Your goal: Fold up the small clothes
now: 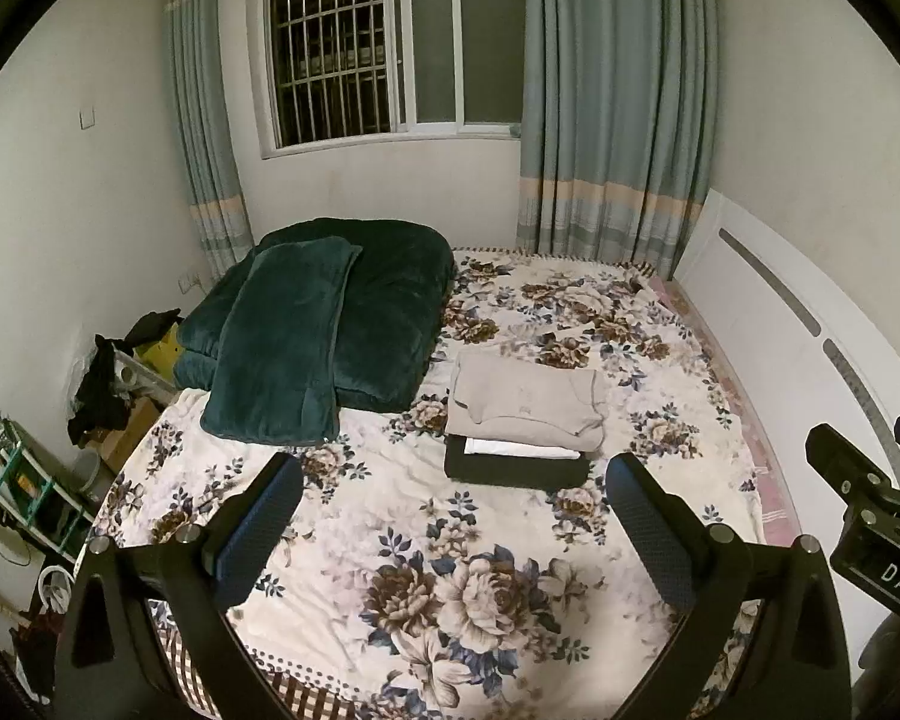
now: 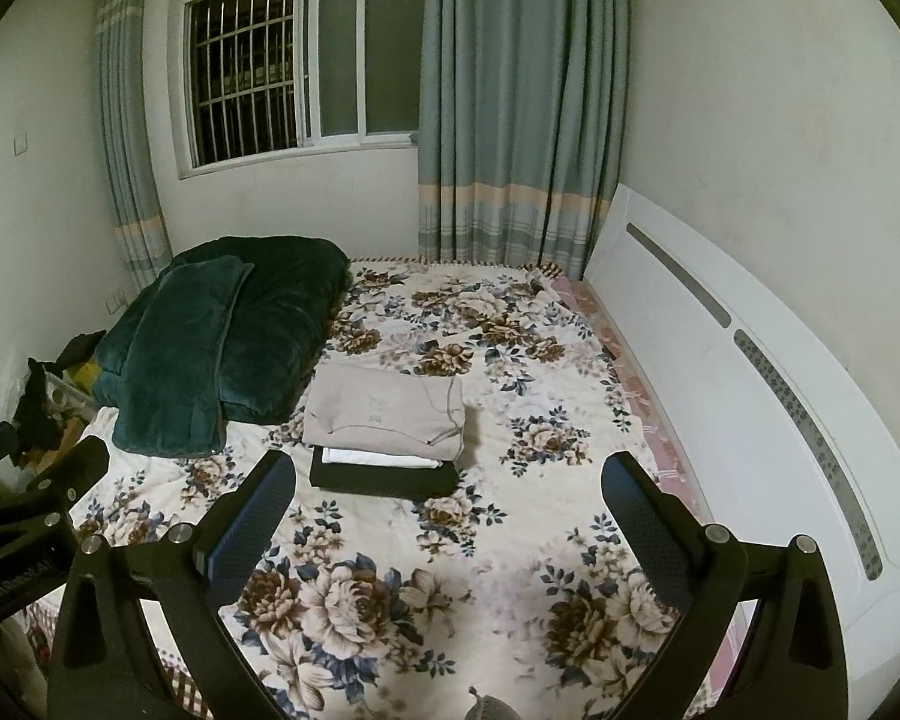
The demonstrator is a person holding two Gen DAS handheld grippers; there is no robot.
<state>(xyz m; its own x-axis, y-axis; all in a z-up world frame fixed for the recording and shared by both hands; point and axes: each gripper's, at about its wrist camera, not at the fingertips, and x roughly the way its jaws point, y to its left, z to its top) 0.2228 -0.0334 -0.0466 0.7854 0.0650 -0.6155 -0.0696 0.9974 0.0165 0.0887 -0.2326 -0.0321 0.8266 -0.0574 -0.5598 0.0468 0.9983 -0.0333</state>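
- Floral bedspread (image 1: 390, 516) fills the bed, a window (image 1: 390, 42) and grey-blue curtains (image 1: 612, 120) behind it.
- Dark green quilt (image 1: 342, 312) sits folded at the far left corner.
- Folded clothes (image 1: 525, 402) are stacked mid-bed: beige on top, white, then black underneath.
- Left tongs (image 1: 453, 531) hang spread wide, holding nothing.
- Right tongs (image 2: 450, 531) are spread too, empty, above the bedspread and short of the stack.
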